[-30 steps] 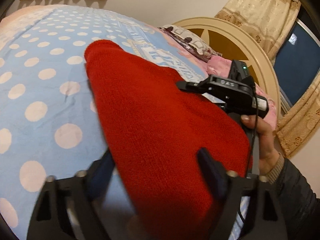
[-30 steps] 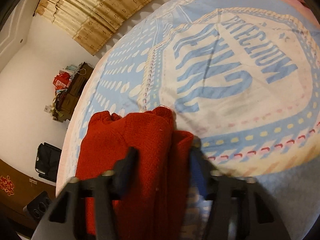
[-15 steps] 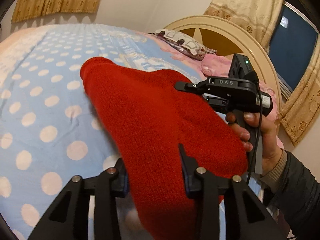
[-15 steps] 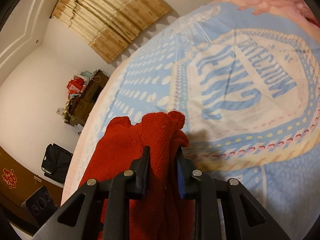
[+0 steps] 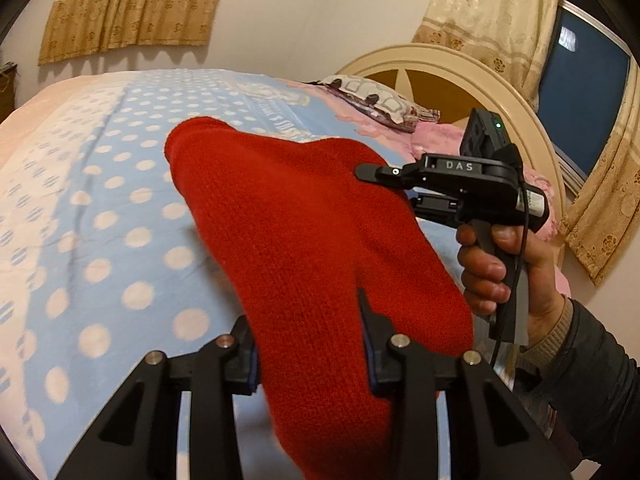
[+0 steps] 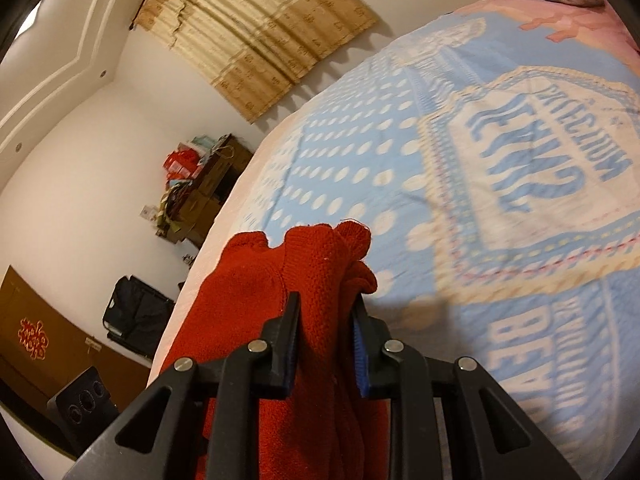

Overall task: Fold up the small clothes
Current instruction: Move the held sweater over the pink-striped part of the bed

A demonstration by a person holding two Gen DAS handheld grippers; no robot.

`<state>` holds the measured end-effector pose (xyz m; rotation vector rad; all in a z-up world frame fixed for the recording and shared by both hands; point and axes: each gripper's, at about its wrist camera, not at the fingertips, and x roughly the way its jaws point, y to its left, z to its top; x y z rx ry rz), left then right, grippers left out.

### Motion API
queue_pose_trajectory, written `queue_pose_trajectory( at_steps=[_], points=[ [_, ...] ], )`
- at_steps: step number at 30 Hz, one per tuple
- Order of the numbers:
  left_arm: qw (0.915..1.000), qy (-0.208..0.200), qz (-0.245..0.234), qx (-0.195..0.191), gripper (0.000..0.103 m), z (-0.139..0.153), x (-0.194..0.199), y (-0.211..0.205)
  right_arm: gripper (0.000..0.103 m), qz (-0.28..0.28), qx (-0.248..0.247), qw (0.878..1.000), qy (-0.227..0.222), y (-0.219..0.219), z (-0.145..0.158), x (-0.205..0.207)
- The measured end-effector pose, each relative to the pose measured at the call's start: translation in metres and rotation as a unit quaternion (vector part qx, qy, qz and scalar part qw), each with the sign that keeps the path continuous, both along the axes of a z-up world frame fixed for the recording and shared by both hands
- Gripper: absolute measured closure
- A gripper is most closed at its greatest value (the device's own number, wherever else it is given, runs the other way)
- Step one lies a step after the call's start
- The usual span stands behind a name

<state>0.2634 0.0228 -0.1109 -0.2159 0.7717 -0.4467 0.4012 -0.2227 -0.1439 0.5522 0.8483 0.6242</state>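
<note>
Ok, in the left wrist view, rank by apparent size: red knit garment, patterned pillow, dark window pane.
1. red knit garment, largest, though it is nearest the lens.
2. and 3. dark window pane and patterned pillow look alike; not ranked.

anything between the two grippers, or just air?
The red knit garment spans it: the left gripper clamps one end, the right gripper the other. The left wrist view shows the whole stretch above the dotted bedspread.

A bed point(image 5: 100, 216) under a blue polka-dot cover — a patterned pillow point(image 5: 376, 100) lies by its headboard point(image 5: 472, 76).
</note>
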Motion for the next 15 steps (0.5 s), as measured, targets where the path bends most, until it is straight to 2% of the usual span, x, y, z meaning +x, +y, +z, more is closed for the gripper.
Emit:
queue_pose_trajectory(
  at_steps=[15],
  points=[
    [0.9973,0.000,0.072,0.013,0.066,0.004,-0.044,0.061,0.080,0.072,-0.005,0.997,0.000,0.107,0.005,-0.014]
  ],
)
